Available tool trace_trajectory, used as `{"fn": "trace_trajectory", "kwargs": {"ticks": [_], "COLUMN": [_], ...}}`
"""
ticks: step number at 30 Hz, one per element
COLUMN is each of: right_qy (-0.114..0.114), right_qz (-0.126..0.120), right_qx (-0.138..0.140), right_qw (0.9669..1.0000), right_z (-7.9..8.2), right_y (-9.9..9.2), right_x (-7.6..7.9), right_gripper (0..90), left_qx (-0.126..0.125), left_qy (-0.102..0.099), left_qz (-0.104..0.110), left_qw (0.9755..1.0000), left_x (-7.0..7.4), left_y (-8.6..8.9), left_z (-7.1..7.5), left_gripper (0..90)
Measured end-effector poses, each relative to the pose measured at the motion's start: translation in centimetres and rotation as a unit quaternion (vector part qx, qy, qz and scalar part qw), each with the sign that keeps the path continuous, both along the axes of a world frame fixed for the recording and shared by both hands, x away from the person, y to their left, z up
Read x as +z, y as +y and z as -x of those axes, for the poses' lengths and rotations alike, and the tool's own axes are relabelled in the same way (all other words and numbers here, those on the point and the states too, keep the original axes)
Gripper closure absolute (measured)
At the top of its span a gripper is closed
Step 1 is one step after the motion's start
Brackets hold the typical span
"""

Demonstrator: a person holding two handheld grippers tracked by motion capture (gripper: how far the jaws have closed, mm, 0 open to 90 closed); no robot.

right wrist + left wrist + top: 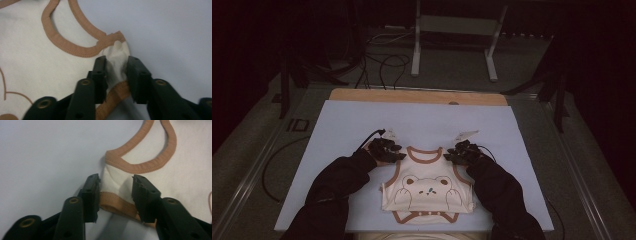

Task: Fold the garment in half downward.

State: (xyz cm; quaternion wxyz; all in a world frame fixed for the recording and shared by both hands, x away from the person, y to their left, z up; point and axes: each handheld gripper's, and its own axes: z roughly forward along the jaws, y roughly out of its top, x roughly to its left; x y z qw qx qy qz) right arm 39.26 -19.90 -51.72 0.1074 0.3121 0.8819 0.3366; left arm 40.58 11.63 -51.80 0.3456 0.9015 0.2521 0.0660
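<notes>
The bodysuit (427,192) is soft cream cloth, matt, edged with ribbed tan binding stitched along it. The table (342,125) has a smooth matt pale-blue sheet over bare wood. The tongs (116,195) look like black matt plastic with brass-coloured rivets.

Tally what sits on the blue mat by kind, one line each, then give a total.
Baby bodysuit, cream with brown trim and a bear print: 1
Black handheld grippers, the left gripper and the right gripper, one at each shoulder strap: 2
Total: 3
</notes>
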Motion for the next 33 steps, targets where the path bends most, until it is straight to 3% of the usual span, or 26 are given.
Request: {"fn": "trace_trajectory", "kwargs": {"ticks": [1, 2, 3, 5, 14, 22, 25, 33], "right_qy": [-0.002, -0.002, -0.005, -0.007, -0.006, -0.024, -0.032, -0.045], "right_qz": [0.002, 0.003, 0.006, 0.010, 0.007, 0.000, -0.006, -0.013], "right_qx": [0.005, 0.008, 0.010, 0.012, 0.012, 0.014, 0.013, 0.013], "right_qw": [1.0000, 1.0000, 0.9999, 0.9999, 0.9999, 0.9996, 0.9994, 0.9988], "right_z": [0.1, 0.2, 0.2, 0.3, 0.4, 0.7, 0.8, 1.1], "right_y": [0.1, 0.2, 0.3, 0.4, 0.3, 0.2, 0.1, -0.1], "right_x": [0.0, 0.1, 0.1, 0.1, 0.3, 1.3, 1.8, 2.8], "right_gripper": [78.7, 80.2, 81.0, 81.9, 82.4, 82.5, 82.5, 82.5], "left_qx": [-0.002, -0.002, -0.001, -0.003, -0.002, -0.009, -0.007, -0.012], "left_qy": [0.003, 0.003, 0.015, 0.016, 0.022, 0.007, -0.012, -0.016], "left_qz": [0.004, 0.004, 0.008, 0.007, 0.026, 0.033, 0.039, 0.054], "left_qw": [1.0000, 1.0000, 0.9999, 0.9998, 0.9994, 0.9994, 0.9991, 0.9984], "left_x": [0.0, 0.0, 0.1, 0.1, 0.8, 2.0, 2.8, 4.2], "left_y": [-0.1, -0.1, -0.2, -0.4, -0.3, -0.2, -0.1, 0.0], "left_z": [0.1, 0.1, 0.0, 0.1, 0.1, 0.4, 0.6, 0.6], "left_gripper": [69.6, 75.0, 79.7, 86.0, 87.5, 87.5, 87.5, 87.5]}}
